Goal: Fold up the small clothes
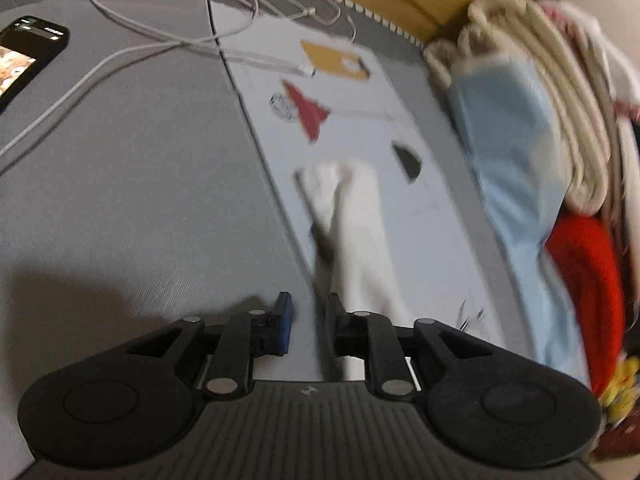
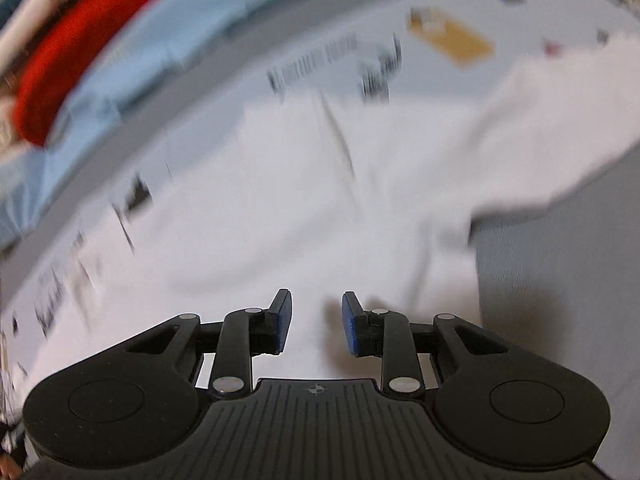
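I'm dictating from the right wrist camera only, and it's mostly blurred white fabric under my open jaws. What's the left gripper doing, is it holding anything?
Observer: The left gripper is open with nothing between its pads, above the edge of the grey mat.
Operator: Anything on that grey mat I should keep clear of?
Observer: A phone with its screen lit lies at the far left.
Operator: Anything else near it?
Observer: White cables loop across the mat right beside the phone.
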Action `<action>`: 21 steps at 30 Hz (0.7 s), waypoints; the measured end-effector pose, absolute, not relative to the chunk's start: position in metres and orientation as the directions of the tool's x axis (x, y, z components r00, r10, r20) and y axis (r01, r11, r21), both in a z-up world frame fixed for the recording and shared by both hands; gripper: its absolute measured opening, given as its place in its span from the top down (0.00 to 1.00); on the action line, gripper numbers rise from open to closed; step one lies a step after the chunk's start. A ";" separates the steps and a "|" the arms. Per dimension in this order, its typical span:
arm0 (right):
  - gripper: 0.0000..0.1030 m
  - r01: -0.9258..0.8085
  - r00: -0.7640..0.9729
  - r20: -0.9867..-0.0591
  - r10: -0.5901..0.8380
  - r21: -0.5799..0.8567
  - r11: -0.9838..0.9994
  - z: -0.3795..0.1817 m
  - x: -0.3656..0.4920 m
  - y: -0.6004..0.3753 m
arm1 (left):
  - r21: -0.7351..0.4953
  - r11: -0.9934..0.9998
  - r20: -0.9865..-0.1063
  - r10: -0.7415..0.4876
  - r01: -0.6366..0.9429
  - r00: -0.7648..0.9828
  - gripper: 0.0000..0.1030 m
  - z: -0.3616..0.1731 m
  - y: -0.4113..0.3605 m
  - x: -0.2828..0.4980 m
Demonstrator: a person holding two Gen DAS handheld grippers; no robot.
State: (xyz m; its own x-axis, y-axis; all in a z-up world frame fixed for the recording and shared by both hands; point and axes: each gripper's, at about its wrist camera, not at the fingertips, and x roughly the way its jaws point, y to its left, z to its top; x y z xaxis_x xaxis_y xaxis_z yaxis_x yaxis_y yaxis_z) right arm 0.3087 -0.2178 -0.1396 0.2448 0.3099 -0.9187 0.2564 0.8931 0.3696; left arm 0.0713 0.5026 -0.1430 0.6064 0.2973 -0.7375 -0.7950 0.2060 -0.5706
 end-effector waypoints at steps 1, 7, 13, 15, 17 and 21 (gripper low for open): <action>0.71 0.262 0.219 -0.922 0.319 0.370 0.891 -0.146 0.307 -0.216 | -0.586 0.209 -0.723 0.300 -0.783 0.622 0.74 -0.143 0.508 0.073; 0.66 0.221 0.179 -0.929 0.323 0.358 0.907 -0.154 0.301 -0.207 | -0.570 0.292 -0.711 0.293 -0.768 0.639 0.59 -0.152 0.523 0.107; 0.66 0.221 0.175 -0.928 0.329 0.363 0.905 -0.151 0.303 -0.212 | -0.552 0.342 -0.705 0.295 -0.760 0.645 0.87 -0.160 0.525 0.131; 0.66 0.221 0.173 -0.927 0.332 0.365 0.904 -0.151 0.302 -0.214 | -0.502 0.384 -0.703 0.340 -0.775 0.624 0.94 -0.150 0.521 0.140; 0.66 0.223 0.173 -0.927 0.333 0.366 0.904 -0.152 0.305 -0.214 | -0.421 0.447 -0.676 0.425 -0.789 0.602 0.94 -0.126 0.508 0.149; 0.66 0.232 0.187 -0.925 0.330 0.368 0.900 -0.148 0.305 -0.216 | -0.378 0.604 -0.569 0.447 -0.702 0.690 0.94 -0.073 0.459 0.178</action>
